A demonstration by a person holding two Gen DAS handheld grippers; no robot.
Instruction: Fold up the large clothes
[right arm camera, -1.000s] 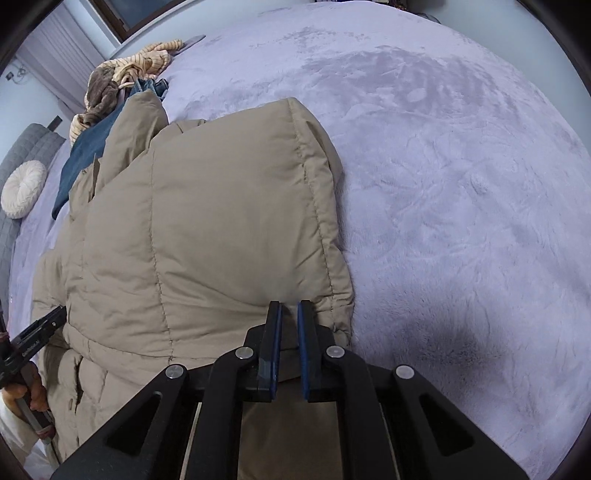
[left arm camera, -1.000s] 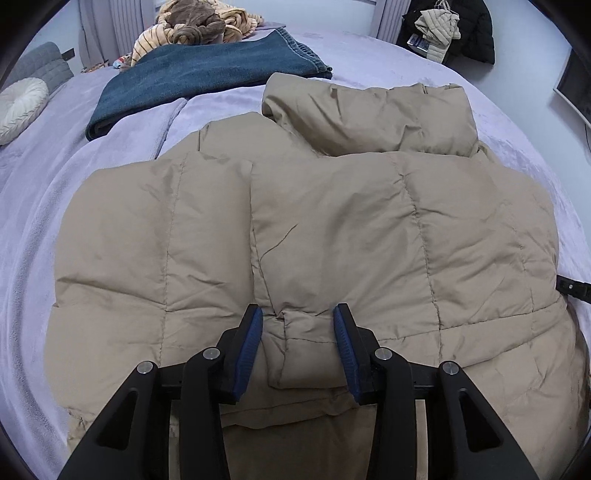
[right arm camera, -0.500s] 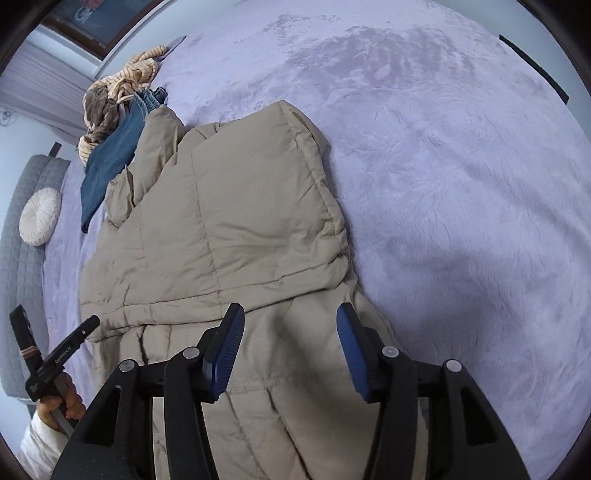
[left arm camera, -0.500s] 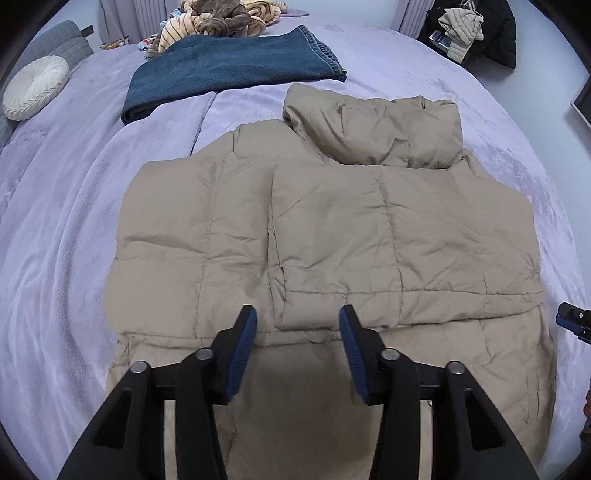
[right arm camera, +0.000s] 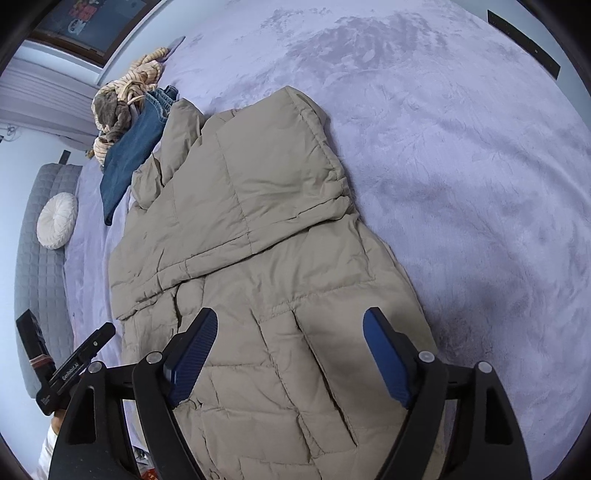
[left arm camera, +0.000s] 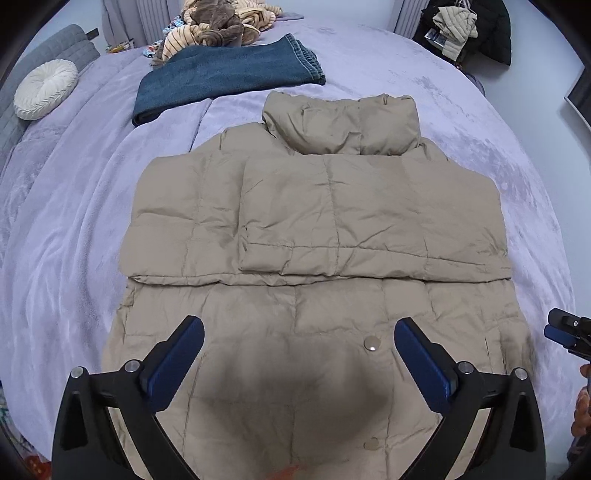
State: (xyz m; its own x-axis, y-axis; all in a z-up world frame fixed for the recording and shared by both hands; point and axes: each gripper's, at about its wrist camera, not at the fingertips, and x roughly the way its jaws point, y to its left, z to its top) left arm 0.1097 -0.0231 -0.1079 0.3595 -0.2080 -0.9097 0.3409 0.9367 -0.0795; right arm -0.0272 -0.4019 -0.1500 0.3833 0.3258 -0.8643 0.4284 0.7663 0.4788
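Observation:
A tan quilted puffer jacket (left arm camera: 314,221) lies flat on the lilac bed, both sleeves folded across its upper half and its hood at the far end. It also shows in the right wrist view (right arm camera: 258,240). My left gripper (left arm camera: 299,354) is wide open and empty above the jacket's lower hem, near a metal snap (left arm camera: 371,344). My right gripper (right arm camera: 288,354) is wide open and empty above the jacket's lower right part. The right gripper's tips show at the right edge of the left wrist view (left arm camera: 567,332).
Folded blue jeans (left arm camera: 225,75) and a heap of striped and brown clothes (left arm camera: 218,26) lie beyond the hood. A round white cushion (left arm camera: 46,88) rests on a grey sofa at the left. Dark clothes (left arm camera: 469,29) hang at the far right. Lilac blanket (right arm camera: 461,147) spreads right of the jacket.
My right gripper let go of the folded sleeve and opened. Both grippers pulled back toward the jacket's hem and opened wider. The sleeves now lie folded on the jacket.

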